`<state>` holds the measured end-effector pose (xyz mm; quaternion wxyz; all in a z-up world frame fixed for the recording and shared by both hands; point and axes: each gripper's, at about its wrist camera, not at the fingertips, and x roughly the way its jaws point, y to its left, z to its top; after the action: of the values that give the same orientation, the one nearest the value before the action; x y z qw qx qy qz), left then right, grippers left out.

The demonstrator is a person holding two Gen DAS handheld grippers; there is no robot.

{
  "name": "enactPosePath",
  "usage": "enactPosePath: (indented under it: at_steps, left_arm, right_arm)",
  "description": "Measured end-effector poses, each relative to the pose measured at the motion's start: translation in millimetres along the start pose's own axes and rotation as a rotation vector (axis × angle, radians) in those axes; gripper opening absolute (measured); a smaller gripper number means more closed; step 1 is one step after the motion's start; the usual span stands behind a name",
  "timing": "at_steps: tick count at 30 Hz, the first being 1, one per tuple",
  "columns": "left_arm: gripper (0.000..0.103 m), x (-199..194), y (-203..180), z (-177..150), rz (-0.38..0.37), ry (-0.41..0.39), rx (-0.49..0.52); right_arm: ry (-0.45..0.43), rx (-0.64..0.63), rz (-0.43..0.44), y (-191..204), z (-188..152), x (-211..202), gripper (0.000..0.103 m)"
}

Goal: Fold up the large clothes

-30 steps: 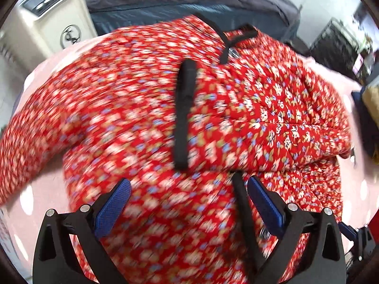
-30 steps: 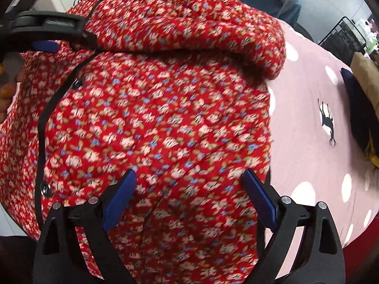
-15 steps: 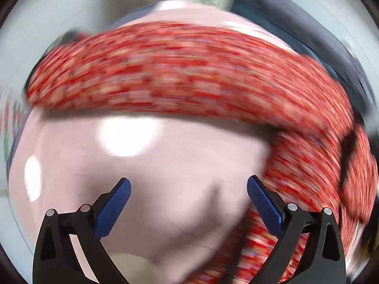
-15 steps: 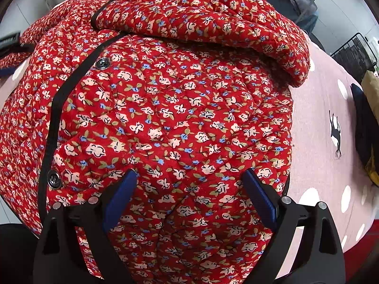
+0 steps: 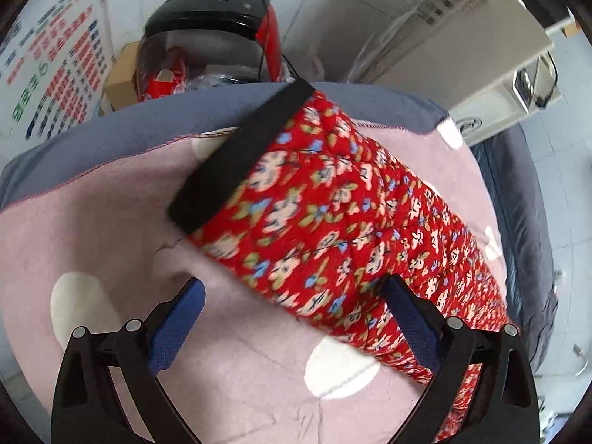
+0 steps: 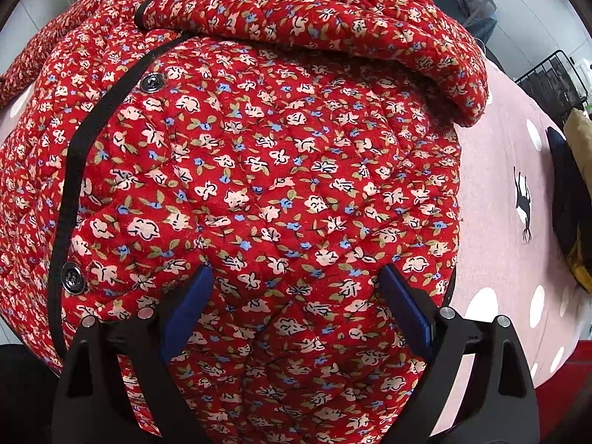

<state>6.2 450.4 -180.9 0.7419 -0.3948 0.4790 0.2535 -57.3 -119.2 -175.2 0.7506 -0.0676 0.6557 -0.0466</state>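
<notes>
The pink dotted bed cover (image 5: 111, 229) spreads under everything I see. On it lies the red floral quilted jacket (image 6: 281, 170), its body filling my right view, one sleeve (image 5: 333, 222) stretched across my left view and ending in a black cuff (image 5: 236, 159). My right tongs (image 6: 294, 305) hover spread wide over the jacket front; my left tongs (image 5: 292, 318) are spread too, gripping nothing, beside the sleeve.
</notes>
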Motion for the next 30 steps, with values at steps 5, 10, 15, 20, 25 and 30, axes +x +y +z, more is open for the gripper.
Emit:
enactPosePath:
  at_steps: [5,10,15,20,25,30]
  left_arm:
    - [0.074,17.7,-30.5,-5.7,-0.02,0.041,0.083]
    - [0.035,14.4,-48.7,-4.3,-0.038,0.045,0.17]
    - [0.018,-17.5,-89.5,-6.5,-0.11,-0.04,0.281]
    - [0.018,-62.5,-152.6,-26.8,-0.238,-0.135,0.403]
    - [0.016,-96.8,-238.1,-90.0,-0.406,-0.125,0.623]
    - [0.016,-94.9,-294.8,-171.6,-0.481,-0.033,0.801]
  right_arm:
    - [0.003,0.004,-0.011,7.5,4.7,3.8,0.09]
    - [-0.001,0.012,-0.021,13.9,-0.3,-2.8,0.09]
    - [-0.002,0.025,-0.021,15.2,-7.4,-7.3,0.09]
    - [0.001,0.022,-0.016,14.7,-5.3,-6.1,0.09]
    - [0.001,0.026,-0.004,10.2,-2.1,-5.3,0.09]
    - [-0.003,0.034,0.011,1.8,-0.7,-3.9,0.09]
